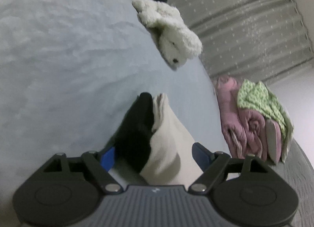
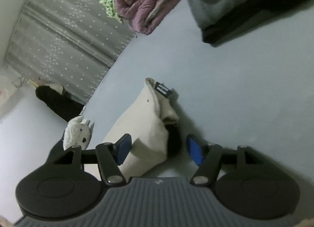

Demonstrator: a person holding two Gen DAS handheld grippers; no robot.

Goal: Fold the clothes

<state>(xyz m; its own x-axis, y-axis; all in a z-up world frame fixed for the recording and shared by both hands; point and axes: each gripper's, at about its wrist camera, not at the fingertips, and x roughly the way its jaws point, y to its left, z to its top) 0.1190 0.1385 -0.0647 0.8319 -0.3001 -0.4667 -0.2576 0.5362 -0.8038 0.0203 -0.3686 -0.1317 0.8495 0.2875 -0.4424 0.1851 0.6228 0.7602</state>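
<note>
Garment: your cream garment (image 2: 143, 128) with a black part (image 1: 135, 128) sits bunched on the pale grey bed sheet (image 1: 58, 50), running up between the fingers of both grippers.
Left gripper (image 1: 153, 152): your jaws are wide apart, blue pads (image 1: 108, 156) on either side of the cloth. Black part lies against the left pad side, cream part fills the gap toward the right pad. No pinch visible, so it is released around the cloth, not clamped.
Right gripper (image 2: 157, 148): also spread wide. Left pad (image 2: 123, 146) touches or overlaps the cream fabric; right pad stands clear of it over bare sheet. Released, nothing clamped.
Pose: both grippers angle down toward the bed, fingers pointing along the garment. Your hands are out of view in both wrist cameras.
Label: one black tag (image 2: 162, 89) with white print near the garment's far tip, right wrist view.
Count: two grippers, one garment in work, one white plush toy (image 1: 170, 32) at the bed edge, one pile of pink bedding (image 1: 245, 121) with a green patterned cloth (image 1: 259, 99) on top.
Stack: folded light and dark clothes (image 2: 245, 5) lie well apart from the garment, top right of the right wrist view; count of items unclear.
Background: grey star-print curtain (image 2: 64, 26) behind the bed.
</note>
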